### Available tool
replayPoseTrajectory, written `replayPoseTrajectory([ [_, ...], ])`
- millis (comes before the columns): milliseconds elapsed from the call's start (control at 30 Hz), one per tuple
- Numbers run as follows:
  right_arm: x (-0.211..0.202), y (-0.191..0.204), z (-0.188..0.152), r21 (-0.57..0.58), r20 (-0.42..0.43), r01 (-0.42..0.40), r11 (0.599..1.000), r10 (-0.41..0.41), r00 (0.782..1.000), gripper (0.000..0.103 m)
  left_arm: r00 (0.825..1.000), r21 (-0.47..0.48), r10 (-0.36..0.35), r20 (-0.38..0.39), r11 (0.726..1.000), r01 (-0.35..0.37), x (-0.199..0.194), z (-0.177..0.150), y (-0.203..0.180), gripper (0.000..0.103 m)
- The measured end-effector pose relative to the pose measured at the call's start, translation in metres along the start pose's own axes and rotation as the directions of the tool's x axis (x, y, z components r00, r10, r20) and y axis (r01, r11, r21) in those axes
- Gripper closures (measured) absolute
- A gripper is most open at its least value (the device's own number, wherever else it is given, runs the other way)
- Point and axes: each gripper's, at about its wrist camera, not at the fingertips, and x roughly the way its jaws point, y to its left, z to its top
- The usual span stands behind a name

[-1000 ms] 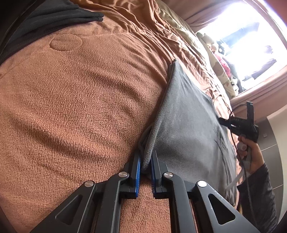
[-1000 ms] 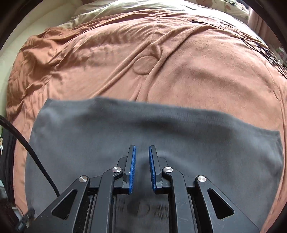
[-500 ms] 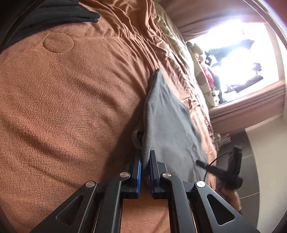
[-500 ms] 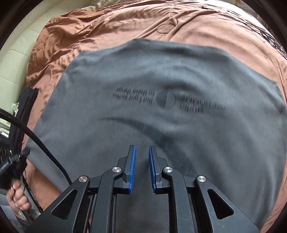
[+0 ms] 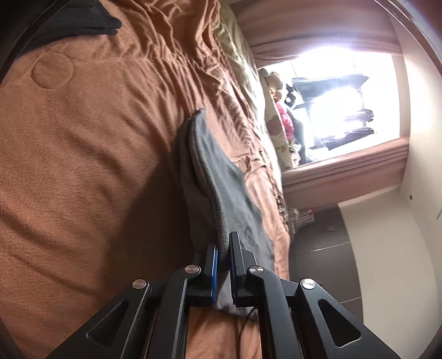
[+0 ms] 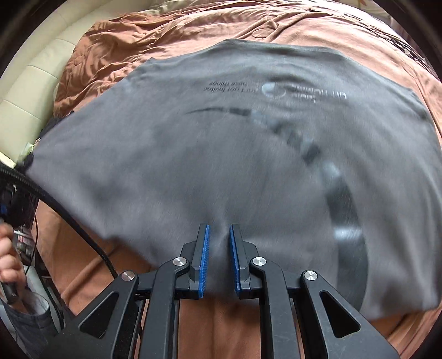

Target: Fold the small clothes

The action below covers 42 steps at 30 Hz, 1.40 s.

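Note:
A grey t-shirt (image 6: 221, 143) with dark printed text hangs spread out above the brown bed cover (image 6: 345, 36). My right gripper (image 6: 219, 243) is shut on the shirt's near edge and holds it up. In the left wrist view the same shirt (image 5: 221, 176) shows edge-on, stretching away over the bed. My left gripper (image 5: 223, 250) is shut on its folded edge. The shirt is lifted and blurred with motion.
A brown quilted blanket (image 5: 83, 165) covers the bed. A dark garment (image 5: 77, 22) lies at the far left corner. Pillows and soft toys (image 5: 279, 121) sit by the bright window. A cream headboard (image 6: 30, 82) is at the left. A dark floor (image 5: 320, 259) lies beside the bed.
Both grippers have lifted the shirt off the bed and pulled it toward me. In the right wrist view the printed text has come into sight and the shirt fills more of the frame.

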Motion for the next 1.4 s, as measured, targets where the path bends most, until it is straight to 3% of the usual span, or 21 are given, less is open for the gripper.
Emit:
replayPoseTrajectory([
  [433,-0.015,0.001,-0.032,0.024,-0.001,-0.026,0.999,0.026,1.000,0.091,0.993,0.038,-0.114,-0.033,0.993,0.115,0.012,0.012,-0.045,0.097],
  [633,-0.042,-0.002,-0.028,0.008,0.076,-0.008,1.000,0.007,0.997,0.091,0.989,0.067,-0.136,-0.052,0.988,0.139,0.017,0.012,-0.065,0.097],
  [833,-0.049,-0.011,-0.023,0.051,0.134,-0.027,0.998,0.020,0.991,0.091,0.987,0.094,-0.146,-0.073,0.984,0.153,0.023,0.012,-0.084,0.097],
  [1067,-0.018,-0.017,-0.040,0.120,0.086,-0.082,0.989,0.072,0.994,0.091,0.985,0.135,-0.143,-0.100,0.979,0.156,0.031,0.009,-0.109,0.097],
  [1167,-0.015,-0.013,-0.042,0.081,0.071,-0.102,0.991,0.097,0.993,0.091,0.984,0.153,-0.140,-0.113,0.976,0.157,0.034,0.007,-0.120,0.097],
  [1267,-0.020,-0.018,-0.045,0.073,0.055,-0.131,0.989,0.128,0.990,0.091,0.982,0.174,-0.139,-0.125,0.972,0.159,0.039,0.005,-0.134,0.097],
  [1400,-0.041,-0.034,-0.049,0.087,0.097,-0.148,0.985,0.140,0.985,0.091,0.980,0.205,-0.135,-0.145,0.965,0.163,0.051,0.001,-0.154,0.097],
])
